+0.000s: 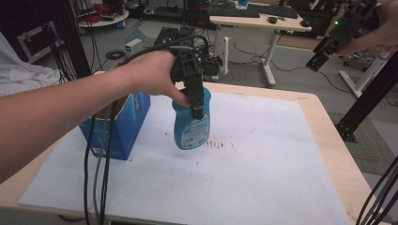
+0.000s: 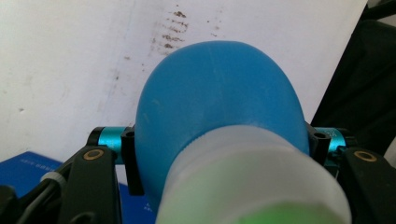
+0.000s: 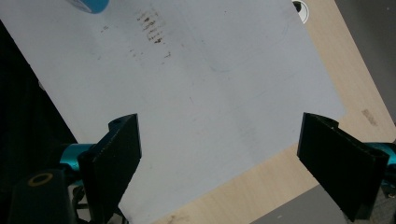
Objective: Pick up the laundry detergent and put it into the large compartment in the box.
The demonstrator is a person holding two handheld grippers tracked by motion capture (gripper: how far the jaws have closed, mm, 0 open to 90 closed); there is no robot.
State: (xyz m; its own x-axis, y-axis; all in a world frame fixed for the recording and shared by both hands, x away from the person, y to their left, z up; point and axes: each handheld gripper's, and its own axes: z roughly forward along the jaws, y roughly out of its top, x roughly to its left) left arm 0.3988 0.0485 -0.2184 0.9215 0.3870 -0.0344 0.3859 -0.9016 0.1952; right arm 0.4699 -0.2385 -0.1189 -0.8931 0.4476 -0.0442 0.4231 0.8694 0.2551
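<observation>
A blue plastic bottle [image 1: 190, 133] with a printed label hangs in the air above the white mat [image 1: 263, 154], tilted a little. My left gripper [image 1: 197, 110] is shut on its upper body, with a hand wrapped around the gripper. In the left gripper view the bottle [image 2: 219, 93] sits squeezed between the two black jaws of the left gripper [image 2: 224, 140], its pale cap [image 2: 252, 177] nearest the camera. My right gripper [image 1: 324, 51] is held high over the table's far right. In the right gripper view the right gripper [image 3: 231, 158] stands open with nothing between its jaws.
An open blue carton [image 1: 117, 126] stands on the mat's left side, close to the bottle. Brown stains [image 1: 216, 143] mark the mat just right of the bottle. Black cables [image 1: 96, 178] hang from the left gripper. Bare wooden table [image 1: 328, 136] frames the mat at the right.
</observation>
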